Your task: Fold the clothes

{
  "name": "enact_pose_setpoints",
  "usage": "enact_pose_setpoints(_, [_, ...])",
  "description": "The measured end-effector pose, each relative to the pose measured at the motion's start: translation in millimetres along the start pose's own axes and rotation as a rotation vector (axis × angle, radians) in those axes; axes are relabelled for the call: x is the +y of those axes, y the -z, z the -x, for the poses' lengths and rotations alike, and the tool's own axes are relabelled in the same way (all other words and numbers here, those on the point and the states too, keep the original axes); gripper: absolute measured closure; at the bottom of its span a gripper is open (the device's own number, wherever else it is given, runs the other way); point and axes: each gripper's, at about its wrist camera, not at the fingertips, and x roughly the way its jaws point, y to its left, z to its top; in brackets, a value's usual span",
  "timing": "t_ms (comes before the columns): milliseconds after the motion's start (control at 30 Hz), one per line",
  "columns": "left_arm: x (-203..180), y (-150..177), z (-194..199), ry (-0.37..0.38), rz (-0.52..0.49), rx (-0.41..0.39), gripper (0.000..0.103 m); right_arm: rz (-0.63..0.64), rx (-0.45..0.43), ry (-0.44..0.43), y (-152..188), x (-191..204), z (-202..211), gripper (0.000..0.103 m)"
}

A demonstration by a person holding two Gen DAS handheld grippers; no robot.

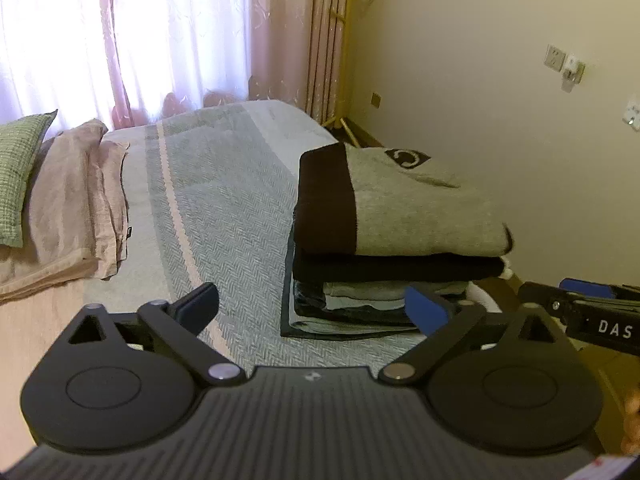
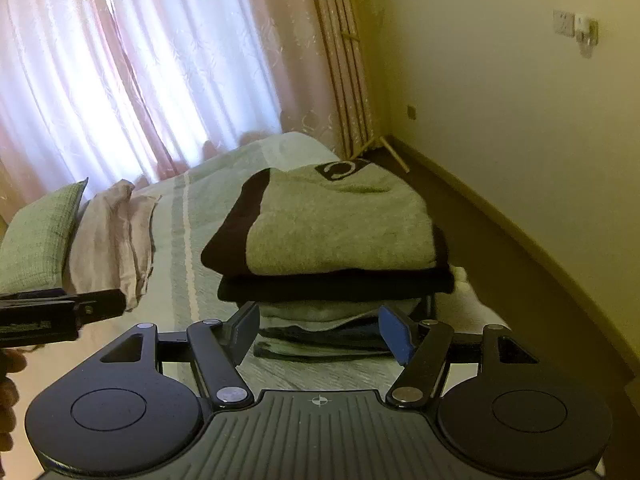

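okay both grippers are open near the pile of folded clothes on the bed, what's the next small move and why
Probably pull both back: the pile looks finished, with the grey sweater folded on top, and the left gripper and right gripper are open and empty. No unfolded garment shows.

bedroom lit by daylight through pink curtains (image 1: 120, 40)

a bed (image 1: 224, 200) with a grey-green herringbone cover, a green pillow (image 1: 18, 172) and pink pillows (image 1: 80, 200) at its head; cream wall (image 1: 480, 60) with sockets (image 1: 554, 56), dark floor (image 2: 500, 248).
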Motion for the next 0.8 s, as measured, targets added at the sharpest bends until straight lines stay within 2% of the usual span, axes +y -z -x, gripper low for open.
enact_pose_setpoints(200, [2.6,15.9,43.1,0.002,-0.041,-0.042,0.002,0.048,-0.011,0.095,17.4,22.1,36.6,0.039])
enact_pose_setpoints(367, [2.0,25.3,71.7,0.007,-0.075,-0.044,0.002,0.028,-0.002,0.113,32.0,32.1,64.8,0.039])
enact_pose_setpoints(800, [1.8,45.0,102.8,0.043,-0.101,-0.037,0.002,-0.02,-0.015,0.054,52.2,49.6,111.5,0.039])
